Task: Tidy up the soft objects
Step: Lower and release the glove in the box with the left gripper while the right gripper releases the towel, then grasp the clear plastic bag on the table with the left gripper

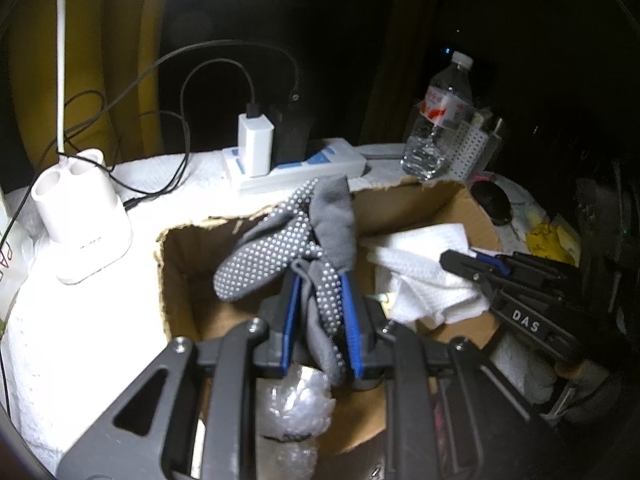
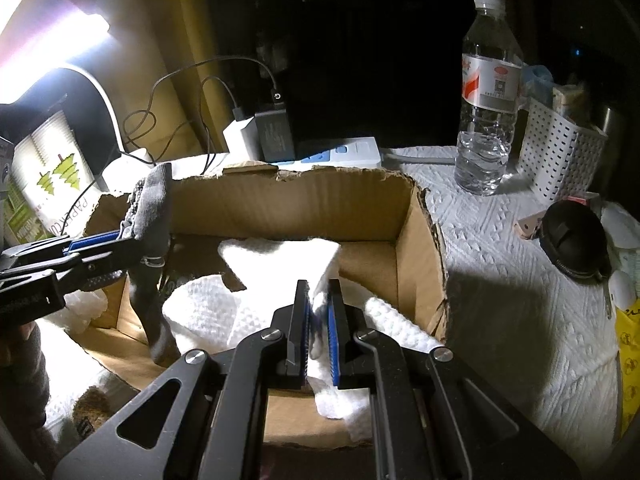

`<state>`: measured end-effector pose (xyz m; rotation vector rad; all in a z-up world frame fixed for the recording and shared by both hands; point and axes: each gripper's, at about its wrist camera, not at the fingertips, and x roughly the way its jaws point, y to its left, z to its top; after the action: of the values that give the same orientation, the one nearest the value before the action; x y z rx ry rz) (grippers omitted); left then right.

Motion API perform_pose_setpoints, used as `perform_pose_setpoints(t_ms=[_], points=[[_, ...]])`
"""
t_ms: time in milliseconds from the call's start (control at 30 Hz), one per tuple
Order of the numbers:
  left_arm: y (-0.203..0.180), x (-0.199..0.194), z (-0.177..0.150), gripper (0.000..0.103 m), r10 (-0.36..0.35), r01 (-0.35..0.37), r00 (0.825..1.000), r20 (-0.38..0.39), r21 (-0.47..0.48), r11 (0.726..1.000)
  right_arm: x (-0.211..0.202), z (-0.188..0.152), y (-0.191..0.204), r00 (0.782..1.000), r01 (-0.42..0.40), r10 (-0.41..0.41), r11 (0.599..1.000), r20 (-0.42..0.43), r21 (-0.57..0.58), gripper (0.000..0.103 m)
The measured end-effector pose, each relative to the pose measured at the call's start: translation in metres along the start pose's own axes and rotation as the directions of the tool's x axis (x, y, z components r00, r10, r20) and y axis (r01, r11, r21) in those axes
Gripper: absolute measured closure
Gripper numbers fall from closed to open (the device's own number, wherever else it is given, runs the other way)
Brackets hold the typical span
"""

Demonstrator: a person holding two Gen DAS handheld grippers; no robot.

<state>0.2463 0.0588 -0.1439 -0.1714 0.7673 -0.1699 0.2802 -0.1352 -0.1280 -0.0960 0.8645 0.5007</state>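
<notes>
While over the cardboard box, left hand-held gripper pinching grey glove, right hand-held gripper pinching white cloth.

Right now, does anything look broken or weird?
Yes. The box has a ragged, torn top edge, as if its flaps were ripped off. A glove dangles over it from the left gripper, and the right gripper pinches a paper towel.
</notes>
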Motion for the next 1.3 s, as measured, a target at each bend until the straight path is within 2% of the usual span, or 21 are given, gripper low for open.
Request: perform_pose_setpoints(t_ms=[167,200,233,533,667,1033,1067,1100,1133,1167,1300], points=[[-0.004,-0.005,0.002,0.063,0.007,-0.007,1.0,-0.003,0.003,1.0,-0.008,0.002,0.002,1.0,-0.003,0.003,1.0,0.015,0.006,0.093],[-0.006,-0.008,0.002,0.05,-0.002,0.002,1.0,0.003,0.009,1.0,-0.01,0.002,0.002,1.0,-0.002,0.002,1.0,0.018,0.006,0.092],[-0.008,-0.011,0.002,0.044,-0.01,0.01,1.0,0.012,0.012,1.0,-0.012,0.002,0.002,1.0,0.0,0.0,1.0,0.021,0.006,0.09],[-0.013,-0.036,0.005,0.042,-0.056,0.054,0.996,0.063,0.033,0.998,-0.03,0.004,0.013,0.999,-0.005,0.005,1.0,0.053,-0.008,0.088],[-0.011,-0.049,0.003,0.032,-0.077,0.074,0.994,0.082,0.037,0.997,-0.034,0.004,0.018,0.998,-0.015,0.015,1.0,0.058,-0.007,0.088],[0.012,-0.066,-0.029,0.032,-0.106,0.107,0.993,0.043,-0.041,0.993,-0.046,-0.001,0.034,0.998,-0.025,0.027,0.999,0.065,-0.025,0.085],[0.013,-0.068,-0.032,0.032,-0.098,0.1,0.994,0.042,-0.042,0.994,-0.049,-0.001,0.035,0.998,-0.023,0.025,0.999,0.064,-0.029,0.081],[0.015,-0.07,-0.033,0.032,-0.099,0.101,0.994,0.043,-0.049,0.994,-0.05,-0.001,0.036,0.998,-0.022,0.024,0.999,0.061,-0.035,0.07],[0.015,-0.072,-0.033,0.032,-0.103,0.105,0.994,0.046,-0.052,0.993,-0.049,-0.002,0.037,0.998,-0.02,0.023,0.999,0.051,-0.044,0.054],[0.014,-0.073,-0.032,0.032,-0.101,0.103,0.994,0.053,-0.049,0.993,-0.046,-0.002,0.038,0.999,-0.013,0.015,0.998,0.033,-0.059,0.048],[0.005,-0.083,-0.027,0.032,-0.092,0.094,0.991,0.099,-0.012,0.996,-0.051,0.0,0.036,0.999,0.011,-0.009,0.999,0.045,-0.051,0.044]])
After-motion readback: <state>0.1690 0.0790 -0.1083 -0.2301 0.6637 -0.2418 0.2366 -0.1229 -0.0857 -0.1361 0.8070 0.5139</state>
